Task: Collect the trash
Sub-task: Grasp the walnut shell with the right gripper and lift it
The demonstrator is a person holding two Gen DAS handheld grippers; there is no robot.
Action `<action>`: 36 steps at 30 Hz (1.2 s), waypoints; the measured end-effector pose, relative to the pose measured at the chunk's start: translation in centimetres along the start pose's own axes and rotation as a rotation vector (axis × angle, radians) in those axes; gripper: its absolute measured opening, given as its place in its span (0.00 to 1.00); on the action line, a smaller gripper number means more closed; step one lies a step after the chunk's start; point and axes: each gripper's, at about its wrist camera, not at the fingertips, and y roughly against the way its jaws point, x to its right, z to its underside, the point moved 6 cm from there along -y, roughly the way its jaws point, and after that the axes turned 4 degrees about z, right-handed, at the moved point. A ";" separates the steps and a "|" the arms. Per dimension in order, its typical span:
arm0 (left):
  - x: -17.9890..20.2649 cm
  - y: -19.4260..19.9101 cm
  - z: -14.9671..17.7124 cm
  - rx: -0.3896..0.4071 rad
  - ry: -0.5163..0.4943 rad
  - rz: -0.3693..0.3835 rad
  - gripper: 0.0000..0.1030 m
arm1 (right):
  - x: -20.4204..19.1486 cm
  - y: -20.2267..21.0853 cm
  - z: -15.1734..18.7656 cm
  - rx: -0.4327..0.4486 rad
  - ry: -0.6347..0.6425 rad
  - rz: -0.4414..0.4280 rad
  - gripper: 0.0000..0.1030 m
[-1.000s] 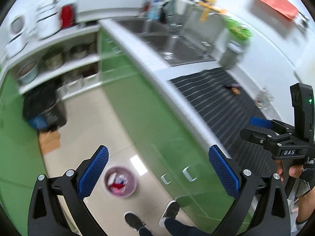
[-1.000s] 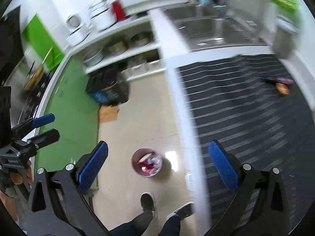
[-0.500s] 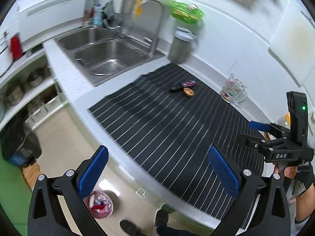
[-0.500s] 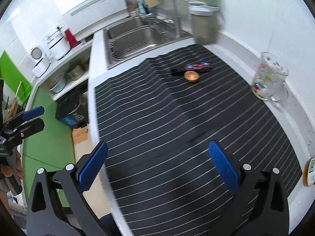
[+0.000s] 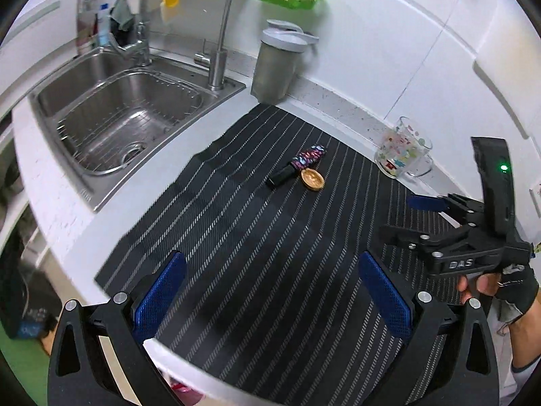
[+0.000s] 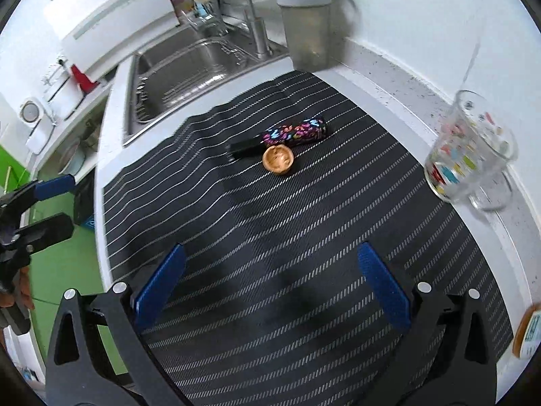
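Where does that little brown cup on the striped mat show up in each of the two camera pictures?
Left wrist view: brown cup right of centre, mid-height, on the mat.
Right wrist view: cup at centre, above mid-height.
Shared landmark: the colourful wrapper, lying just behind the cup in both.

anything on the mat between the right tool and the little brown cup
Nothing: the right wrist view shows only bare striped mat between the open right tool and the brown cup.

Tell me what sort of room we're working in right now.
Most likely a home kitchen: a stainless sink with a tall faucet set in a white counter, and a printed glass mug by the wall.
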 end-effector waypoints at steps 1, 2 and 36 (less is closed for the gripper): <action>-0.4 -0.6 -0.5 -0.009 -0.005 0.002 0.95 | 0.0 -0.7 -0.4 -0.006 0.002 0.002 0.97; -0.8 -1.2 -1.0 -0.017 -0.007 0.005 0.95 | 0.0 -1.5 -0.9 -0.014 0.005 0.004 0.97; -1.8 -10.0 -7.4 -0.132 -0.127 0.129 0.95 | 2.6 -6.2 -4.6 -0.072 -0.045 0.005 0.32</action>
